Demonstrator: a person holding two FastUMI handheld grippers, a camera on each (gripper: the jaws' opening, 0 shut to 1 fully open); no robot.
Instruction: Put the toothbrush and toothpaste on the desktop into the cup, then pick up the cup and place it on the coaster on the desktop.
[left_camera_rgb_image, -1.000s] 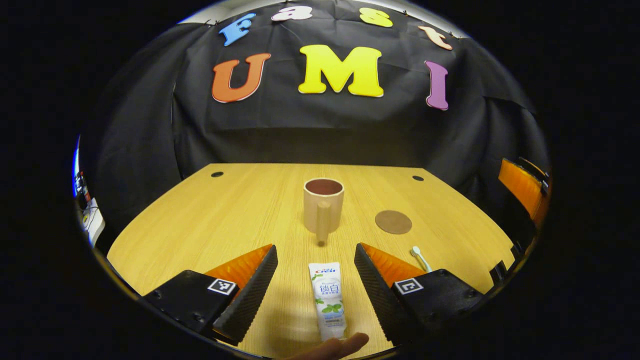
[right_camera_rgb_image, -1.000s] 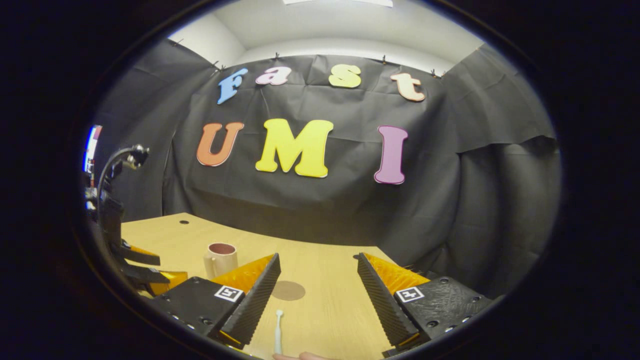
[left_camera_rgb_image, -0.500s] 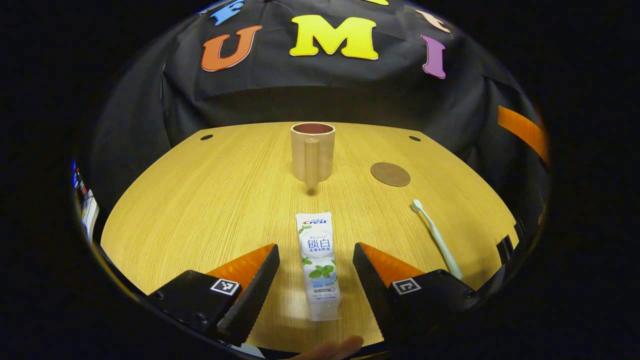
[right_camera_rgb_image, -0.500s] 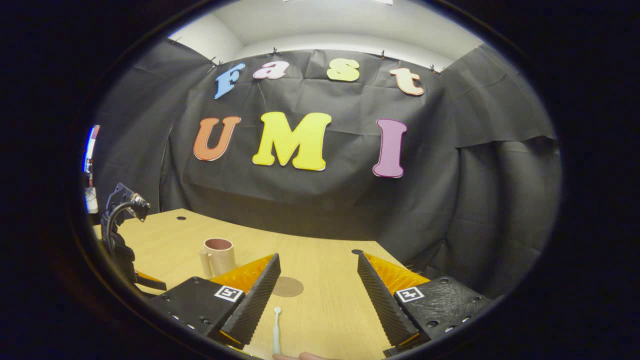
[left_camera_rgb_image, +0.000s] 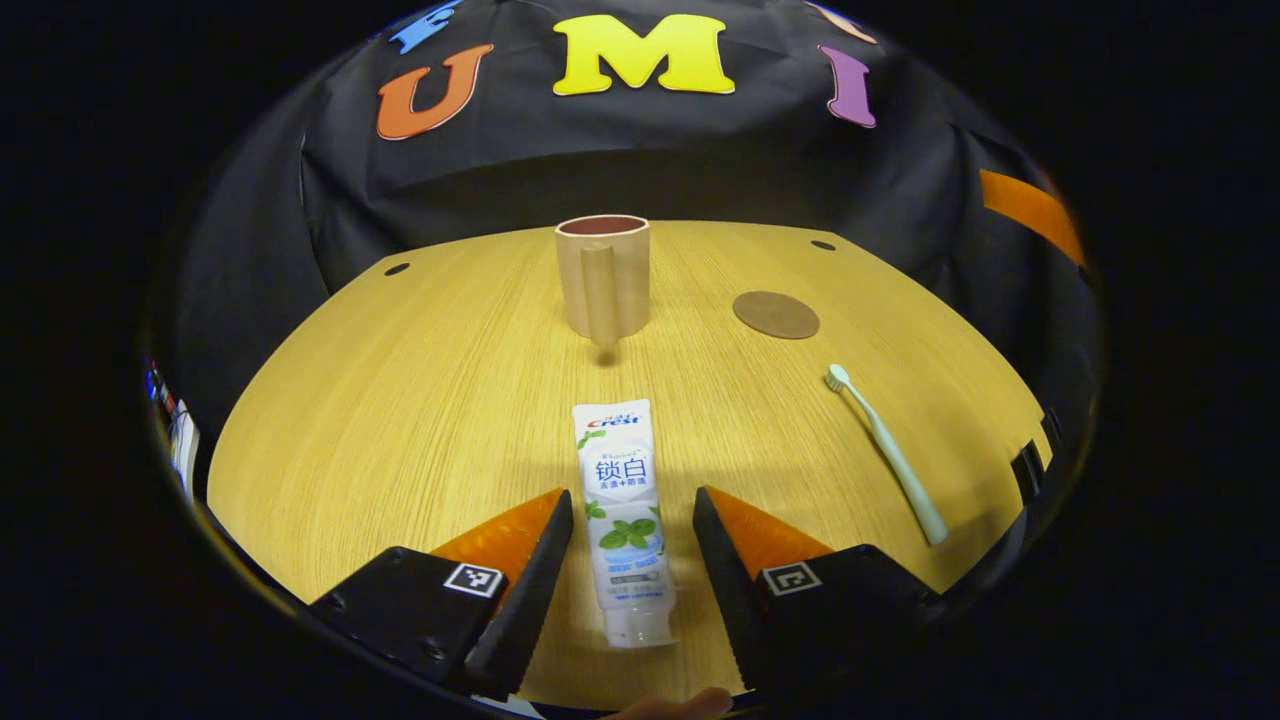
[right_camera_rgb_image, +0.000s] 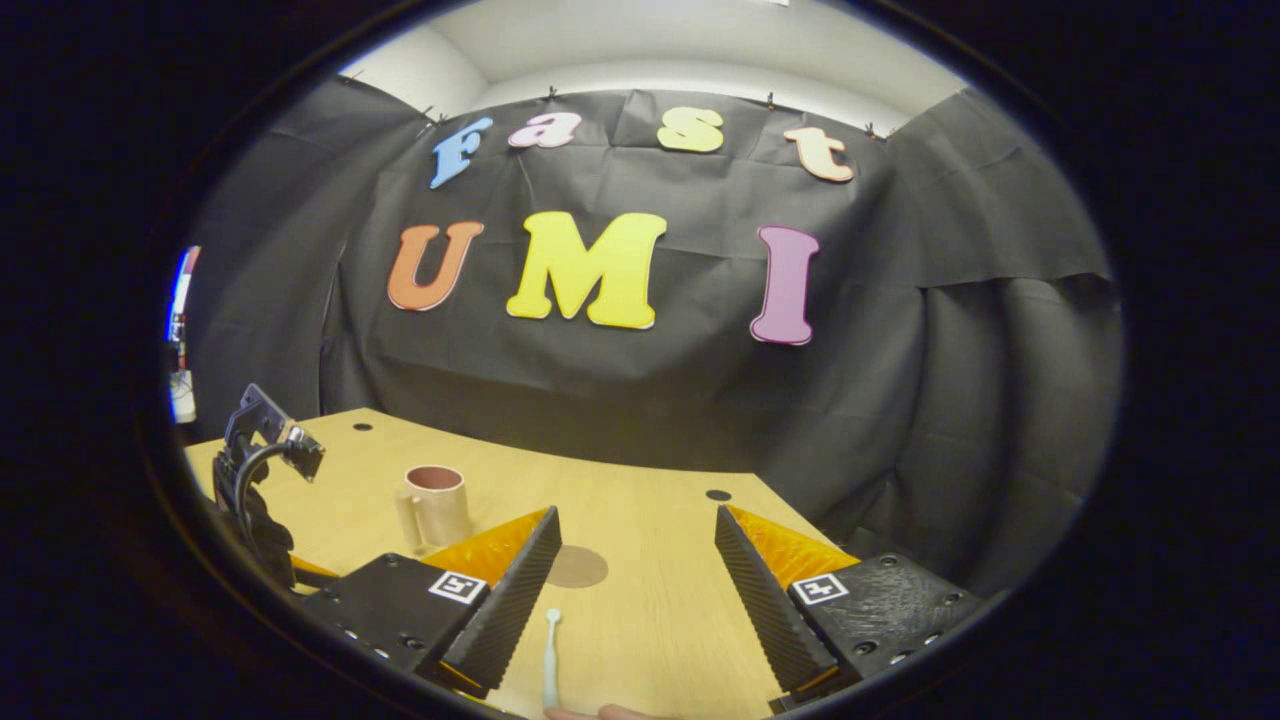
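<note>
Partly, toothbrush (handle cut off)

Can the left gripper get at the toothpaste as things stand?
Probably yes: the left gripper is open and straddles the toothpaste, which lies flat on the table with nothing in between.

The left gripper view looks down steeply over the tabletop from its near edge toward the far edge. The right gripper view sits low, facing almost level. Both share the cup and coaster.
</note>
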